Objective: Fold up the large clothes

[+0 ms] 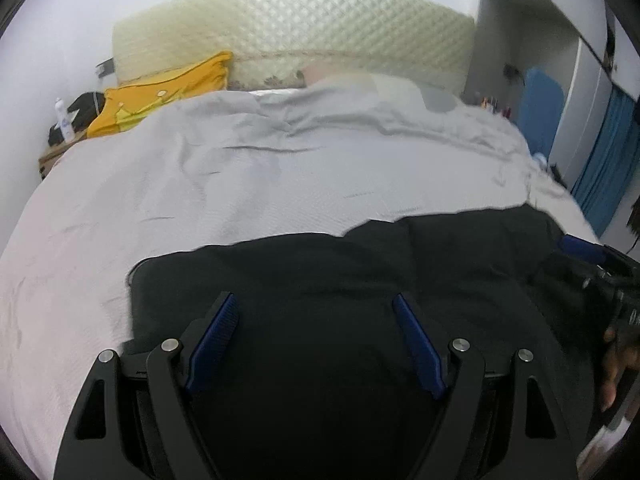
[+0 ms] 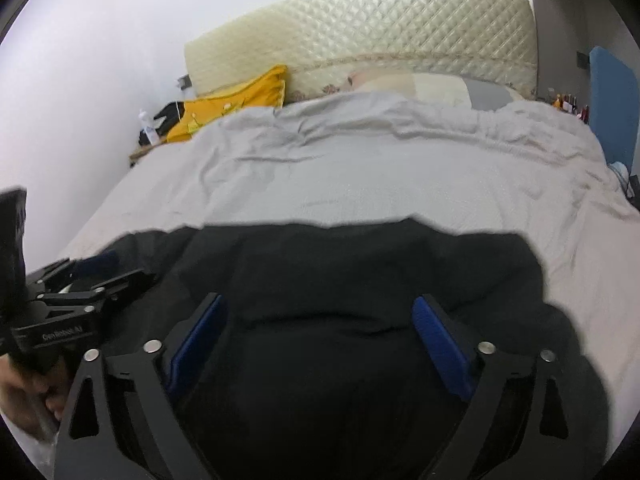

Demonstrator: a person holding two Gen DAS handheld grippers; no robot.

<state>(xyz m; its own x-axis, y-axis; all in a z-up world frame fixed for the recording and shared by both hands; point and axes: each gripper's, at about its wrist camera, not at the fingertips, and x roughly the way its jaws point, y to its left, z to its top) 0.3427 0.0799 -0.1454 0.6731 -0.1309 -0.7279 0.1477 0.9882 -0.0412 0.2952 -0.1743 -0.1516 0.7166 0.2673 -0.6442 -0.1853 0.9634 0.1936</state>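
A large black garment [image 1: 360,272] lies spread on the near part of a bed covered by a grey sheet [image 1: 240,168]. It also shows in the right wrist view [image 2: 360,264]. My left gripper [image 1: 316,304] is open above the garment, blue pads apart, holding nothing. My right gripper [image 2: 320,304] is open above the garment too, empty. The right gripper's body shows at the right edge of the left wrist view [image 1: 600,268]; the left gripper's body shows at the left edge of the right wrist view [image 2: 80,292].
A quilted cream headboard [image 1: 296,28] stands at the far end. A yellow pillow [image 1: 160,96] lies at the far left by a nightstand with a bottle [image 1: 64,120]. A blue curtain [image 1: 608,160] and white wardrobe are at the right. The grey sheet [image 2: 360,168] stretches beyond the garment.
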